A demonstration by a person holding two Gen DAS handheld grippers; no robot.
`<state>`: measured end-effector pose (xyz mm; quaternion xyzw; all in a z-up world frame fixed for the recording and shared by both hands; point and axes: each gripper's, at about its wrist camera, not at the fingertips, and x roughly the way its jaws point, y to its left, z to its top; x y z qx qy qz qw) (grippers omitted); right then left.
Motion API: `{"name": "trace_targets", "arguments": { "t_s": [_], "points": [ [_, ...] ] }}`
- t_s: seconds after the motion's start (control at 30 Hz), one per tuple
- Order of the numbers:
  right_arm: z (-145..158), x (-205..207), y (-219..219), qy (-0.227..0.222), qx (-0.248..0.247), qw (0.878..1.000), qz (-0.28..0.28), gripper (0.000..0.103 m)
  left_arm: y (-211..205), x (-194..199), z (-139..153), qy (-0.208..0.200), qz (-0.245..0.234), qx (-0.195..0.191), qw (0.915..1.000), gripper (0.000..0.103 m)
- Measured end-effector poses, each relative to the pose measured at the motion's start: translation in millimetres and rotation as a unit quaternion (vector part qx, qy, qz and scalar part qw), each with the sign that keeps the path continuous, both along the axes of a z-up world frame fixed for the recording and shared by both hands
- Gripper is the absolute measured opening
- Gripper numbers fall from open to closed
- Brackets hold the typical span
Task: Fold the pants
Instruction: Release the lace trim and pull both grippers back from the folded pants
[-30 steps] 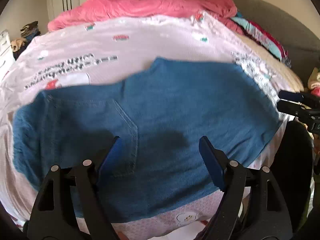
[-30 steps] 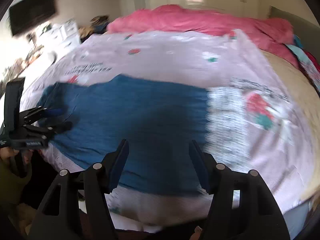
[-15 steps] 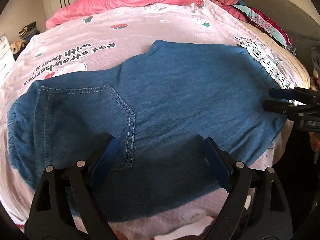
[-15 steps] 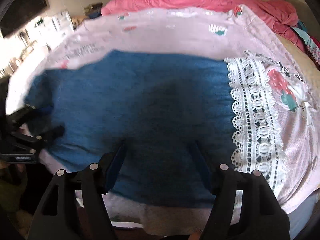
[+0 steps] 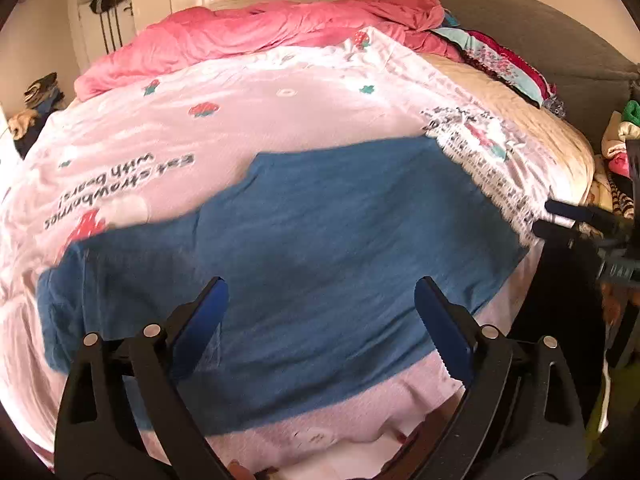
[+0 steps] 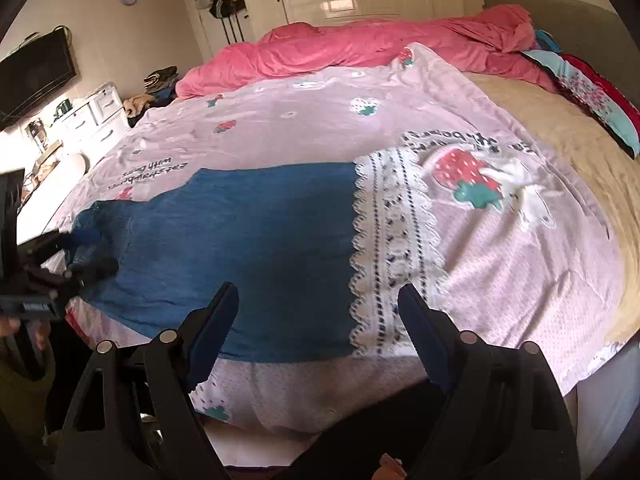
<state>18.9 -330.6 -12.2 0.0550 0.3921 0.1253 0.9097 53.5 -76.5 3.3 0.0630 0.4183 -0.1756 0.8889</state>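
The blue denim pants [image 5: 320, 240] lie flat and folded on the pink strawberry sheet [image 5: 260, 120], near the bed's front edge. My left gripper [image 5: 324, 308] hovers over their near edge; its jaws are opening and nothing is between them. The right wrist view shows the pants [image 6: 240, 240] ending at the sheet's lace band [image 6: 392, 240]. My right gripper [image 6: 320, 312] hangs above that end, jaws opening, nothing between them. Each gripper also shows in the other's view: the right gripper [image 5: 568, 220] at the right edge, the left gripper [image 6: 80, 252] at the pants' waist end.
A pink duvet [image 5: 260, 36] is bunched along the far side of the bed. Pillows and clothes [image 5: 500, 60] lie against the grey headboard [image 5: 540, 20]. White drawers [image 6: 92, 120] and a wall screen [image 6: 36, 76] stand to the left. A person's hand [image 6: 24, 328] holds the left gripper.
Both grippers have pulled back and up from the pants and their jaws have widened. The right gripper has shifted towards the lace band. The pants lie still.
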Motion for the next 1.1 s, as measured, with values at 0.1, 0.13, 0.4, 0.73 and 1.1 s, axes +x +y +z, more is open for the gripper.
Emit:
{"name": "trace_targets", "arguments": {
  "t_s": [0.1, 0.13, 0.4, 0.73, 1.1],
  "points": [
    [-5, -3, -10, 0.006, 0.011, 1.000, -0.007, 0.081, -11, 11, 8, -0.001, -0.009, -0.010, 0.9999, 0.090],
    [-5, -4, -14, 0.007, 0.013, 1.000, -0.011, 0.081, -18, 16, 11, -0.003, -0.013, -0.008, 0.9999, 0.090],
    [-14, -7, -33, 0.023, 0.036, 0.998, -0.042, 0.081, -63, 52, 21, -0.011, -0.049, 0.009, 0.9987, 0.091],
    [-21, -4, -46, 0.040, 0.066, 0.995, -0.066, 0.081, -119, 116, 11, 0.028, -0.110, 0.013, 0.9935, 0.091],
    [-33, 10, -49, 0.068, 0.086, 0.991, -0.078, 0.081, -179, 159, -16, 0.031, -0.177, 0.062, 0.9818, 0.091]
  ]
}}
